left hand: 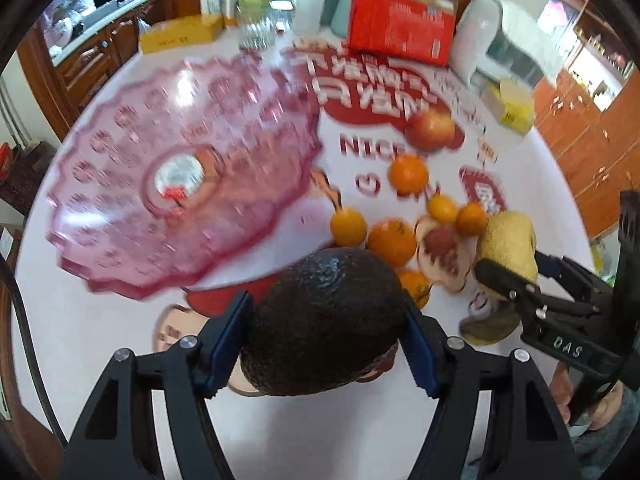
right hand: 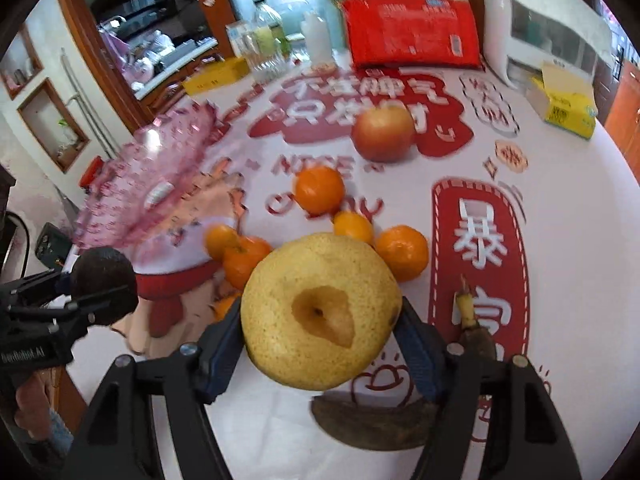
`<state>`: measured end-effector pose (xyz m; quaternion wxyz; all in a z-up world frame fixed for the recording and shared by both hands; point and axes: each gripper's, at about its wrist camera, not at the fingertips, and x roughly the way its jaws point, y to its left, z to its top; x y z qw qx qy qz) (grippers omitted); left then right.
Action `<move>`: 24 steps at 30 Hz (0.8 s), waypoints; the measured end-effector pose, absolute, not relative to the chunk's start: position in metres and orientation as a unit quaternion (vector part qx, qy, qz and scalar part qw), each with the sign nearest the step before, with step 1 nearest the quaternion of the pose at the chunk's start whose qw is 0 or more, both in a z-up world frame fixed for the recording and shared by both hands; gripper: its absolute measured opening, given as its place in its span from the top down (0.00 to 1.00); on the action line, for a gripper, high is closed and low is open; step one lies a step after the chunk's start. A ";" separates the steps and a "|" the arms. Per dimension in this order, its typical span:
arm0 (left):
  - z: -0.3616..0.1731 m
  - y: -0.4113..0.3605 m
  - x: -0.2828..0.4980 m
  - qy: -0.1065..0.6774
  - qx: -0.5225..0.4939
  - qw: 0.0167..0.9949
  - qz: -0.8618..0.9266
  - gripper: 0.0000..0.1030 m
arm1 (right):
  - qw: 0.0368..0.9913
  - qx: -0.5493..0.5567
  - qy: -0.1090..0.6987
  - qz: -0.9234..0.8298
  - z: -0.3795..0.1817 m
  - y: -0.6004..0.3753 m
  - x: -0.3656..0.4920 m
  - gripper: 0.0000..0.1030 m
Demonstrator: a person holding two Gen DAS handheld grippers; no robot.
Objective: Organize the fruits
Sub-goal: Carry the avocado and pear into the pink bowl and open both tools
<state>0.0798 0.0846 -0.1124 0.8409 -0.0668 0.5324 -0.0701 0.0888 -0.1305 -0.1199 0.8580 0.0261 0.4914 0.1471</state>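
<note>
I have the avocado [left hand: 324, 320] clamped between the blue pads of my left hand-held gripper [left hand: 328, 344], lifted off the desk [left hand: 120, 320] and sitting just short of the near rim of the pink glass dish [left hand: 180, 176]. My right hand-held gripper [right hand: 320, 344] is clamped on the yellow pear [right hand: 320, 308], blossom end facing the camera, also held above the cloth and further from the dish than the avocado is. As far as I can see the dish holds no fruit yet; only a label shows through its centre, though motion blur softens the view, so I judge the task is at its very start. Still lying loose on the printed tablecloth are the red apple [right hand: 382, 132] toward the back, and a cluster of small oranges [right hand: 320, 190] between it and my grippers; I count roughly five or six, some partly hidden behind the pear. A banana [right hand: 372, 424], browned at its end, lies under my right gripper close to the desk's near edge. So two fruits are in hand and none delivered, and the apple, the oranges and the banana all remain to be gathered. My guess is the avocado goes in first, being nearest. Behind the fruit stand a red package [right hand: 412, 32], bottles [right hand: 268, 40] and a white appliance [right hand: 540, 28], none of them part of the job.
</note>
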 end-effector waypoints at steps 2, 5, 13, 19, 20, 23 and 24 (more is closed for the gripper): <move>-0.094 0.092 0.082 0.518 -0.066 0.850 -0.065 0.33 | 0.865 0.018 0.475 0.157 -0.097 -0.124 0.088 0.31; -0.061 0.110 0.089 0.495 -0.057 0.866 -0.048 0.33 | 0.875 0.010 0.455 0.167 -0.067 -0.113 0.093 0.31; -0.005 0.164 0.108 0.457 -0.051 0.888 0.014 0.33 | 0.896 -0.001 0.397 0.199 0.024 -0.065 0.133 0.31; 0.004 0.211 0.135 0.438 -0.048 0.893 0.091 0.33 | 0.877 0.011 0.419 0.234 0.021 -0.016 0.170 0.31; 0.002 0.218 0.140 0.436 -0.044 0.893 0.103 0.33 | 0.874 0.009 0.424 0.238 0.016 -0.007 0.174 0.31; -0.016 0.233 0.153 0.442 -0.039 0.888 0.121 0.33 | 0.858 -0.013 0.448 0.252 -0.020 0.029 0.185 0.31; -0.026 0.238 0.158 0.450 -0.042 0.883 0.123 0.33 | 0.853 -0.019 0.455 0.255 -0.033 0.036 0.185 0.31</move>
